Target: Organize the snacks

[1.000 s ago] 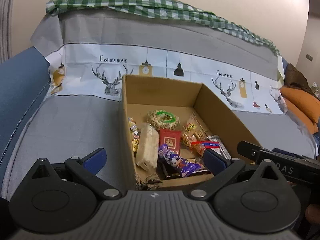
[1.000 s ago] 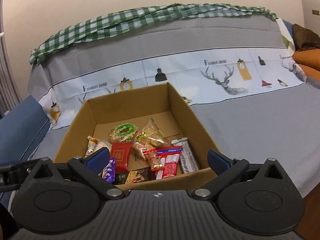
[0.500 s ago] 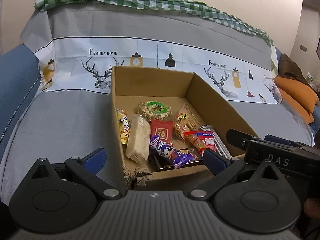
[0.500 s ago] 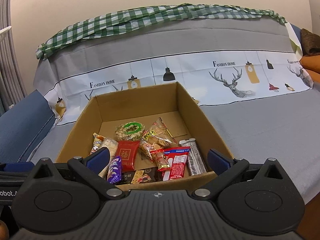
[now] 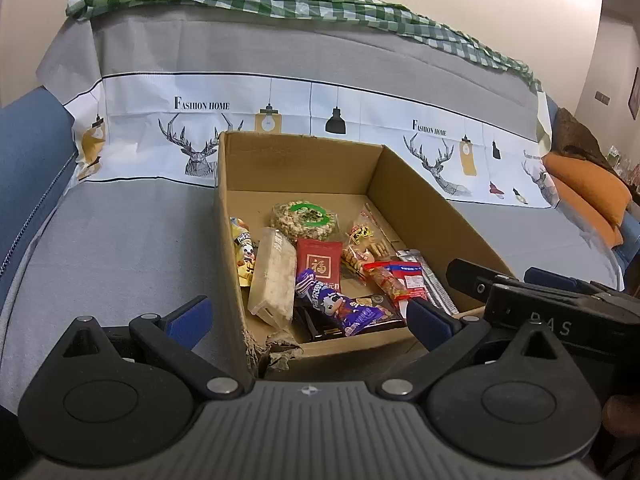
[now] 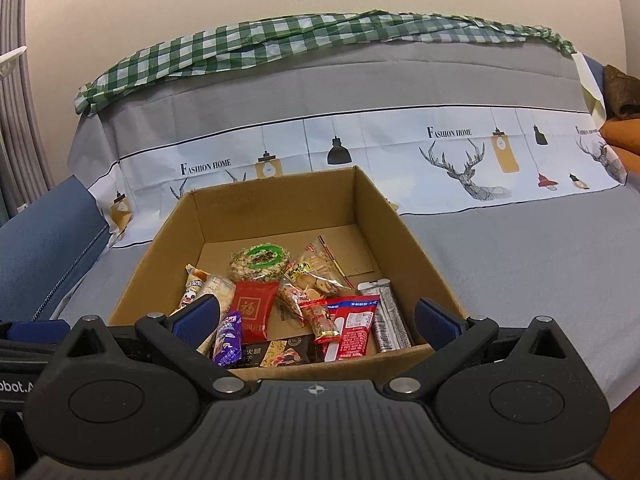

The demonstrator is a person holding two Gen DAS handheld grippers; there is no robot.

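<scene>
Since a second ago I have drawn both views nearer the box [image 6: 404,248]. Snacks [image 6: 308,300] all lie inside it, toward its near wall. Left gripper [image 5: 308,320] and right gripper [image 6: 316,320] stand apart, empty, before that wall.

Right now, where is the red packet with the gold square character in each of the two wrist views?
Left wrist view: the red packet lies in the middle of the cardboard box, right of the pale long bar.
Right wrist view: the red packet lies left of centre in the box, near the front.
Shared landmark: the round snack with the green ring lies just behind it in both views.
</scene>
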